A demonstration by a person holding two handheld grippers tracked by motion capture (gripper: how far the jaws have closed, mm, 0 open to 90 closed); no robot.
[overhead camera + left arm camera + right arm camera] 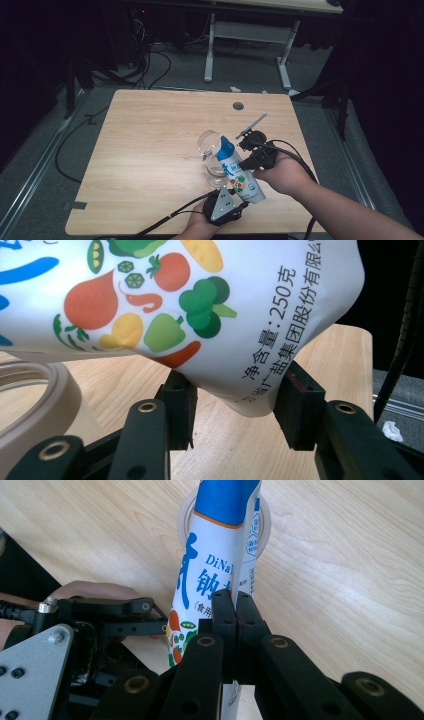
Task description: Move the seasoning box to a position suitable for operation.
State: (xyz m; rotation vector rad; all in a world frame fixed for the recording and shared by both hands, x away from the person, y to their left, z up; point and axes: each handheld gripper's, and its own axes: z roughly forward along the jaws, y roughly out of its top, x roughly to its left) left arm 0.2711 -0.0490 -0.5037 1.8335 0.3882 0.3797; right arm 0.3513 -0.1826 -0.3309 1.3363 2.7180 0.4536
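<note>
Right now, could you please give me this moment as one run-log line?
left gripper: shut on pouch bottom | right gripper: shut on pouch edge | pouch: tilted, top over glass jar | table: wood

Light wooden table, glass jar on it

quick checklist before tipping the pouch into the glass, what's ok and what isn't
1. Left gripper clamped on the pouch bottom: ok, both jaws press its lower corner.
2. Right gripper shut on the pouch's side seam: ok.
3. Pouch top opened: cannot tell, the blue end looks intact from here.
4. Pouch top over the glass: ok, the blue end lies across its rim in the right gripper view.
5. Glass upright: not ok, it looks tilted in the high view.
6. Table beside the glass free: ok.
</note>
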